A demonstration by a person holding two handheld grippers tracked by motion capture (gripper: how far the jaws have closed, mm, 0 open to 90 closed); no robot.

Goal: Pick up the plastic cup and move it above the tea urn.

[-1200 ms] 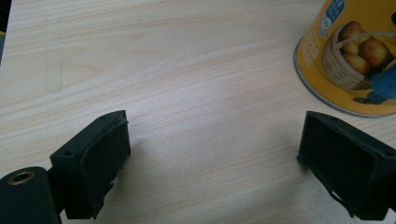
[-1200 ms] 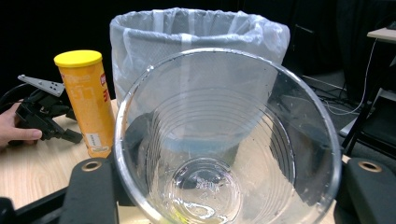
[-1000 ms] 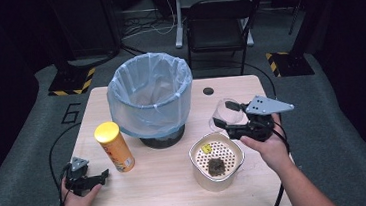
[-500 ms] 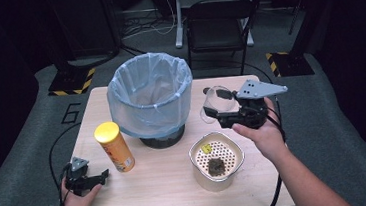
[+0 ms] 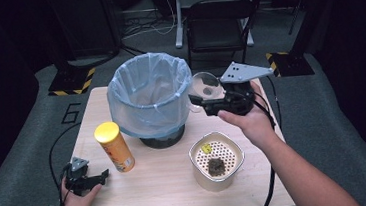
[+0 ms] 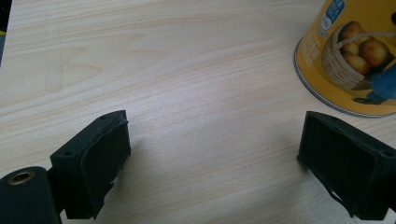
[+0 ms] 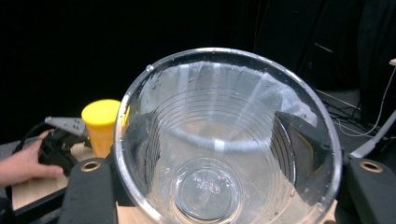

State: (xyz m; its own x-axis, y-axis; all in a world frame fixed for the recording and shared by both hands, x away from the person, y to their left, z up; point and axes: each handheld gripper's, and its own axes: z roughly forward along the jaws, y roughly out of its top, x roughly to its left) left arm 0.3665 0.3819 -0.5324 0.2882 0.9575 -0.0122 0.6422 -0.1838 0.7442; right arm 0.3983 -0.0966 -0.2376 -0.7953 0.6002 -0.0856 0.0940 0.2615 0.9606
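Table [image 5: 169,199]: one. One waste bin [image 5: 150,93] lined with blue bag, near far edge. One cream strainer pot [image 5: 217,162], near edge. One yellow crisp can [image 5: 114,146], potato-basket picture, writing unreadable. One clear plastic cup [image 5: 204,87], airborne beside bin, clamped by right gripper [image 5: 202,103]. Left gripper [image 5: 99,176], near-left corner, jaws apart, empty.

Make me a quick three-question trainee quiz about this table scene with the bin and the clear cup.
1. True or false: the right gripper holds the clear plastic cup.
2. What lines the bin? A) a blue bag B) newspaper C) nothing
3. Which thing stands nearest the left gripper?

Key:
1. True; the jaws clamp its sides.
2. A.
3. The yellow chip can.
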